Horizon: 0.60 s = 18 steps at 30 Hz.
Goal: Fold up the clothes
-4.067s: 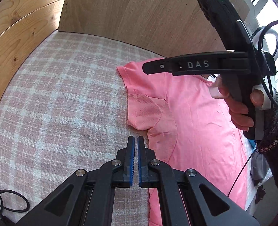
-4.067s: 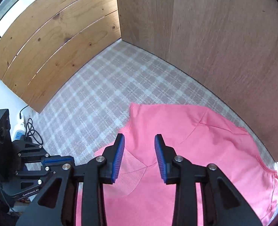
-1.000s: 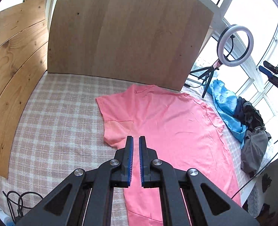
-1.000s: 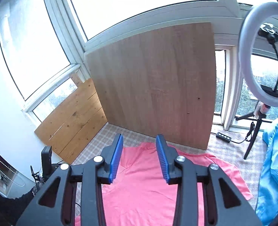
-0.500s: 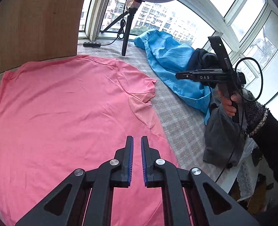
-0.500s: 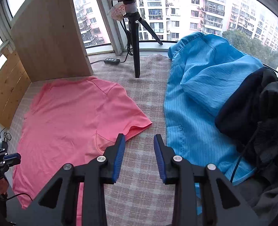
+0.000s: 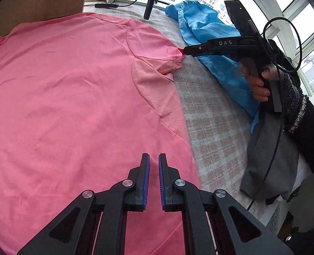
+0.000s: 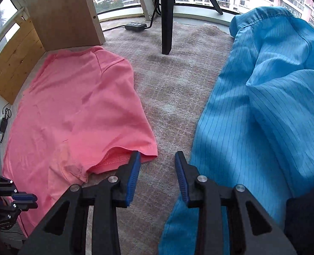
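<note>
A pink T-shirt [image 7: 71, 89] lies flat on the checked cloth [image 7: 212, 131]; it also shows in the right wrist view [image 8: 78, 110]. My left gripper [image 7: 154, 159] hovers over the shirt's right side near its hem edge, jaws nearly shut with a narrow gap, holding nothing. My right gripper [image 8: 158, 159] is open at the tip of the right sleeve [image 8: 133, 148], its left finger [image 8: 133, 170] over the sleeve cuff. In the left wrist view the right gripper [image 7: 183, 51] touches the sleeve's tip [image 7: 175, 60].
A blue striped shirt [image 8: 263, 97] lies right of the pink one. Dark grey clothes [image 7: 269, 161] are heaped at the table's right edge. A tripod leg [image 8: 166, 21] and a power strip [image 8: 135, 26] stand at the back. A wooden board [image 8: 63, 14] rises behind.
Both grippers swung right from the left sleeve side to the shirt's right side. My right gripper came down to the right sleeve tip. My left gripper moved closer to the shirt.
</note>
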### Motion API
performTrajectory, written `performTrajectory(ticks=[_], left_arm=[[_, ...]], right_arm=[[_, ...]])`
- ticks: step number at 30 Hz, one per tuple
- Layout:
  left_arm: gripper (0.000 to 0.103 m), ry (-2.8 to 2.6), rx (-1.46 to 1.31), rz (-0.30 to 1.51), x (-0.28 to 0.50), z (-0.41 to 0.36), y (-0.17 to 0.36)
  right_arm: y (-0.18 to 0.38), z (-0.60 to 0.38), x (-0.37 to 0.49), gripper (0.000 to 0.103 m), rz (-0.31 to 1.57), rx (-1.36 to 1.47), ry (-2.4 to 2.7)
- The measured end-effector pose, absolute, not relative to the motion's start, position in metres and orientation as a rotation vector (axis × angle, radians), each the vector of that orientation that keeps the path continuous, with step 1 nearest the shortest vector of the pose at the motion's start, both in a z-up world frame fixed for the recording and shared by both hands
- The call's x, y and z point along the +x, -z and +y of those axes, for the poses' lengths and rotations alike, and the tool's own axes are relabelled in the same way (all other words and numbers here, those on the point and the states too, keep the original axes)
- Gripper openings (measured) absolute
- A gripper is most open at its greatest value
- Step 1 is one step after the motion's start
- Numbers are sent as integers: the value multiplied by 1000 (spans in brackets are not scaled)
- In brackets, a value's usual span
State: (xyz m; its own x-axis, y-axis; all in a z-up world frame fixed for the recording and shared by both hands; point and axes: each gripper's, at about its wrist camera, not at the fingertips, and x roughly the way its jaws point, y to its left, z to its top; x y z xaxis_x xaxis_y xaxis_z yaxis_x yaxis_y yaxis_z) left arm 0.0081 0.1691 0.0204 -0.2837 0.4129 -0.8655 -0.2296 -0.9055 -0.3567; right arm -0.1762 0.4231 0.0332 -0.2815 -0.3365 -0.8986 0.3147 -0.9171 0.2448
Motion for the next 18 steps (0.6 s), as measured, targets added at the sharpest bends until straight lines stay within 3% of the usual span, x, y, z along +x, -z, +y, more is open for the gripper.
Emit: performTrajectory(ticks=[5, 7, 9, 18], left_arm=[[9, -2231, -1565, -244, 12, 168, -15], [9, -2227, -1561, -246, 11, 166, -15], [9, -2230, -1560, -231, 11, 167, -16], [9, -2232, -1564, -131, 12, 174, -18]], right_arm=[[-33, 425, -174, 33, -173, 1573, 2118], [-34, 415, -170, 25, -62, 1563, 2152], [-34, 409, -169, 1, 24, 1568, 2171], [-67, 429, -171, 0, -3, 1439, 2315]])
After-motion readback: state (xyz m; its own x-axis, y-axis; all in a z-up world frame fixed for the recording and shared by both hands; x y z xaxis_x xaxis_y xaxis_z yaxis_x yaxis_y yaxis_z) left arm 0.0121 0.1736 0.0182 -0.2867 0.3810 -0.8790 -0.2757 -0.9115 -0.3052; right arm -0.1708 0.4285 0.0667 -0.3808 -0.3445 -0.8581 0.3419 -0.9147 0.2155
